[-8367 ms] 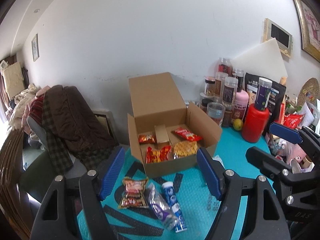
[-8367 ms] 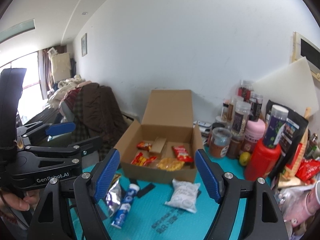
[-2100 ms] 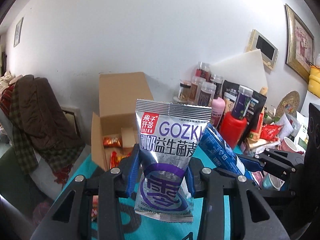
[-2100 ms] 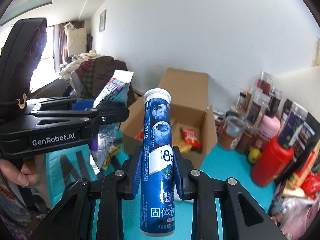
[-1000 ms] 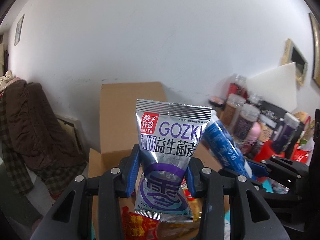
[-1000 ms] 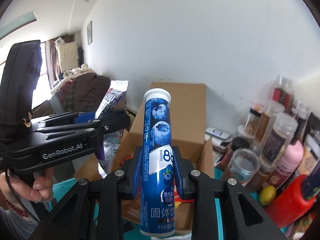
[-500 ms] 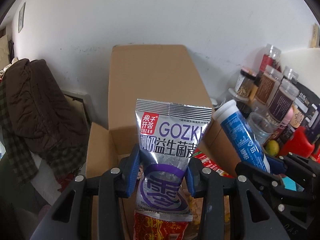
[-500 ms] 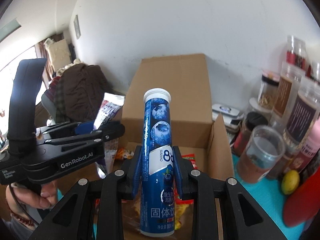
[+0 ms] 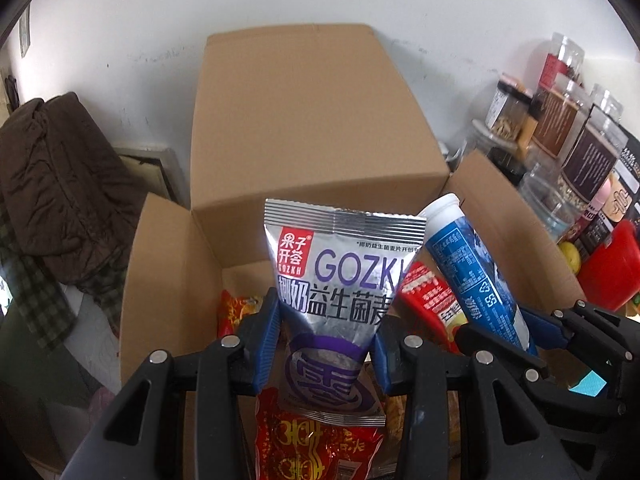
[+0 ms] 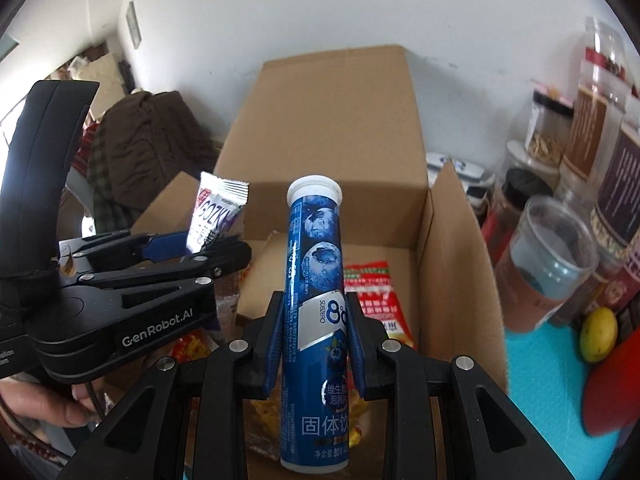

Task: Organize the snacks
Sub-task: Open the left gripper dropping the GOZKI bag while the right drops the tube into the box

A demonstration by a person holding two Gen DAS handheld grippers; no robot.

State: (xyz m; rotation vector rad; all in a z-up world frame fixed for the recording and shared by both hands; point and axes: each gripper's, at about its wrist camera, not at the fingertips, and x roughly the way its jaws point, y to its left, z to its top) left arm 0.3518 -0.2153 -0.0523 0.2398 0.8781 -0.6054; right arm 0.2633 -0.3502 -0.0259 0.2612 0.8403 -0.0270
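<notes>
Left wrist view: the left gripper (image 9: 326,344) fills the six o'clock edge, its blue-padded jaws clamped on the lower half of a silver and purple snack pouch (image 9: 340,280) that stands upright, its label reading "GOZK". Directly beyond it sits an open cardboard box (image 9: 168,272), its rear flap raised against the white wall at twelve o'clock. Red snack packets (image 9: 316,440) lie on the box floor beneath the pouch, and another red packet (image 9: 432,300) lies toward three o'clock. At three o'clock the right gripper (image 9: 532,332) reaches in over the box, holding a blue tube (image 9: 476,272) tilted toward eleven o'clock.

Right wrist view: the right gripper (image 10: 314,338) has its jaws clamped around the middle of that blue tube (image 10: 316,320), white cap uppermost, above the open box (image 10: 456,272). At nine o'clock the left gripper (image 10: 208,248) holds the pouch (image 10: 216,210) over the box's left side. Jars (image 10: 552,264) and a yellow fruit (image 10: 598,334) crowd the teal desk (image 10: 540,392) at three o'clock.
</notes>
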